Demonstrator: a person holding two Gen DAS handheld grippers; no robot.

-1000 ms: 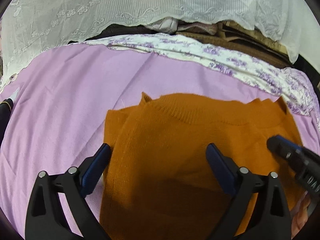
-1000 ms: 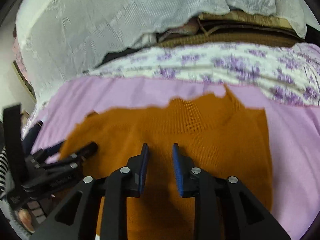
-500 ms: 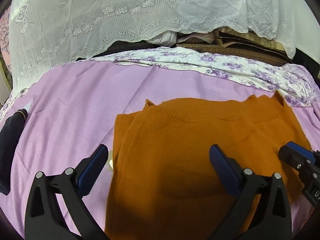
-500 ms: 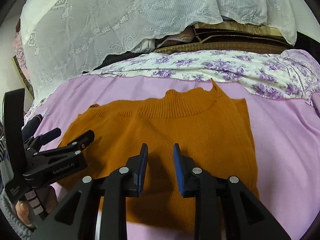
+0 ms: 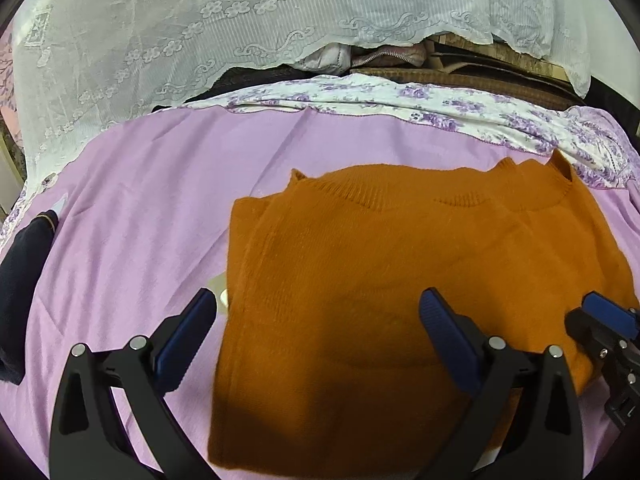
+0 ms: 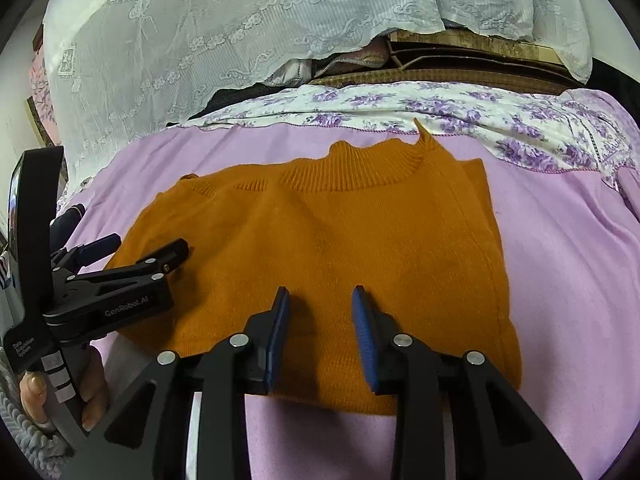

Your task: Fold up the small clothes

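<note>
An orange knitted sweater (image 5: 400,288) lies folded flat on the lilac sheet (image 5: 140,220), collar at the far side. It also shows in the right wrist view (image 6: 340,248). My left gripper (image 5: 318,320) is wide open and empty, held above the sweater's left part. My right gripper (image 6: 320,312) is partly open and empty above the sweater's near edge. The right gripper's tip shows in the left wrist view (image 5: 600,320). The left gripper shows in the right wrist view (image 6: 132,256) over the sweater's left edge.
A dark navy garment (image 5: 20,280) lies at the sheet's left edge. A floral purple-and-white cloth (image 5: 440,108) borders the far side. A white lace cover (image 5: 200,32) hangs behind over stacked items. A small white tag (image 5: 218,292) lies by the sweater's left edge.
Both grippers have pulled back and up from the sweater, so more of it shows. The right gripper has opened from nearly shut to partly open. The sweater lies still.
</note>
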